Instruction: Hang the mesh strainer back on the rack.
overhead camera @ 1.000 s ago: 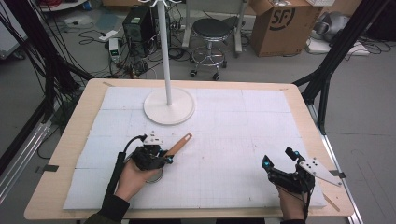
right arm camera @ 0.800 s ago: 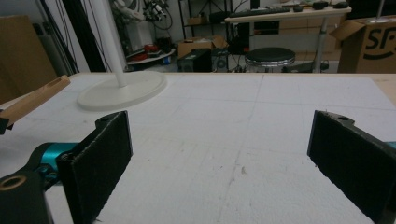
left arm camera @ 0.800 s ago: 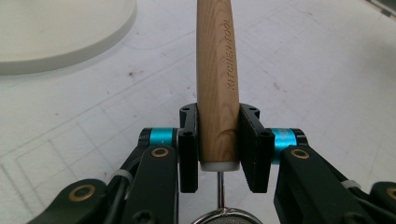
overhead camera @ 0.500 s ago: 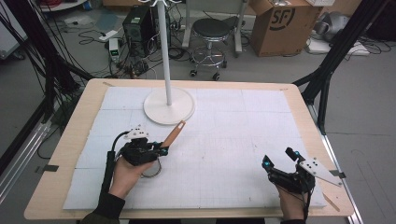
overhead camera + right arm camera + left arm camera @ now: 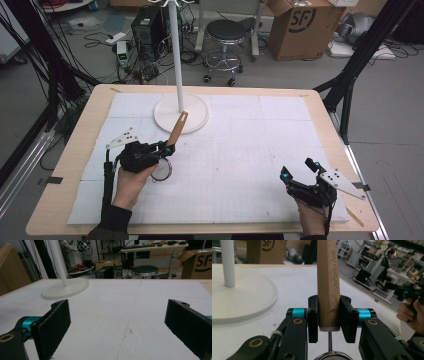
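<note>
I hold the left gripper (image 5: pixel 167 148) closed on the wooden handle (image 5: pixel 328 285) of a small kitchen strainer (image 5: pixel 162 170). In the left gripper view both pads clamp the handle at its lower end, just above the white ferrule, with the metal stem and the rim of the mesh bowl hanging below the fingers. Gripping this low keeps the bowl close under the pads, and the long end of the handle projects up and forward beyond the fingertips. I judge this leaves the far end free to be presented to the stand.

In the high view the handle tilts away from the fingers, and its free tip appears over the near edge of the round white base (image 5: pixel 197 107) of the stand. The white pole (image 5: pixel 174 55) rises beyond that tip. Whether the tip touches the base or passes above it, I cannot tell.

The right gripper (image 5: pixel 298 174) is parked well apart, low over the white mat (image 5: pixel 250 150). Its jaws stand wide open with nothing between them; the right gripper view looks across bare mat between the pads.

Ahead of the left fingers, the base and pole are the only obstructions on the table (image 5: pixel 70 145). Beyond the table, a black stool (image 5: pixel 228 32), a cardboard box (image 5: pixel 299 25) and loose floor cables are out of reach. I judge the pole to be the main collision risk when lifting.
</note>
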Available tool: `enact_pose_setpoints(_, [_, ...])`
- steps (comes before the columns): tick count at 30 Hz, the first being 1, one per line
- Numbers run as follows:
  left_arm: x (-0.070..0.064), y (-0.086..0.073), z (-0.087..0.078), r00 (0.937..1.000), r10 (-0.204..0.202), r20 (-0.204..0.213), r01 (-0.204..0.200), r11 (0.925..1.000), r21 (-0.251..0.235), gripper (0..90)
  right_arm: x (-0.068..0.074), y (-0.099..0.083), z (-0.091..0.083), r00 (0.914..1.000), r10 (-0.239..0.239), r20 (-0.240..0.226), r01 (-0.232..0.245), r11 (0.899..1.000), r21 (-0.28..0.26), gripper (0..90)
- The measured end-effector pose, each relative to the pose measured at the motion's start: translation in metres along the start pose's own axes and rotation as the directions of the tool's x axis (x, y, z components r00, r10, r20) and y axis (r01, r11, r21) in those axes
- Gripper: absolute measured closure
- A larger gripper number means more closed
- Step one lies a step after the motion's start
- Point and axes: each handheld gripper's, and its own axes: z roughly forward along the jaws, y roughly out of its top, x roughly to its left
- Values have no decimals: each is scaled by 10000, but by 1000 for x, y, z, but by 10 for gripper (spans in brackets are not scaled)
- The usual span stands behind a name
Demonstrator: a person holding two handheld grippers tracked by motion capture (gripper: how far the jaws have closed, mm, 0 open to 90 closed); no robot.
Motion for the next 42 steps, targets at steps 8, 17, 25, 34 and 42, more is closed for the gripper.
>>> enact_pose_setpoints(8, [6,8,-5,9995,-276,125,283,9978,-597,715,-1,-1,2,10000,-39,-8,39,10000,28,55])
enact_pose_setpoints(17, [3,37,-12,9978,-508,419,559,9896,-1324,714,0,-1,3,9999,-100,-63,100,9999,69,55])
enact_pose_setpoints(25, [1,55,-11,9944,-852,625,944,9821,-1631,714,1,0,3,9999,-91,-111,92,9999,52,55])
enact_pose_setpoints(34, [-4,87,-9,9966,-608,555,704,9790,-1914,714,1,0,5,9998,-137,-150,138,9999,60,55])
enact_pose_setpoints(42, [-1,114,-6,9956,-680,650,803,9741,-2113,714,1,-1,9,9993,-126,-356,130,9998,115,55])
